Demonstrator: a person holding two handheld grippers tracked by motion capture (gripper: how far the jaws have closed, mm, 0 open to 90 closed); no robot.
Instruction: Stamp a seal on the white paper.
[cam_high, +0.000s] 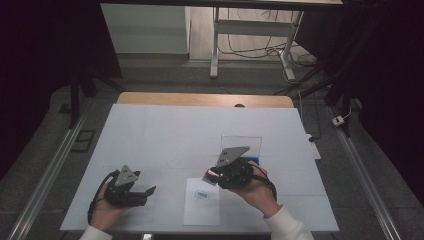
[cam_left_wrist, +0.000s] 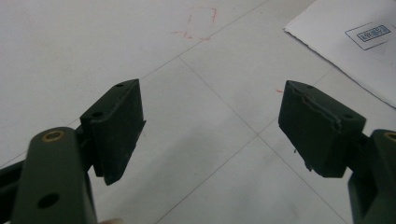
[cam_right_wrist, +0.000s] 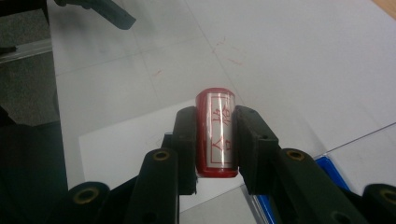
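White tabletop (cam_high: 165, 135) lies bare around us in the high view; our right gripper (cam_high: 212, 176) holds the red stamp (cam_high: 211, 175) above the paper sheet's (cam_high: 201, 210) top edge. Left gripper view: our left gripper (cam_left_wrist: 210, 126) has its jaws wide apart over bare table. Right gripper view: jaws clamp the stamp (cam_right_wrist: 215, 133) upright.

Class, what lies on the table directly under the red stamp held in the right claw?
Under the red stamp lies the white paper sheet; the claw's arms cover its near edge.
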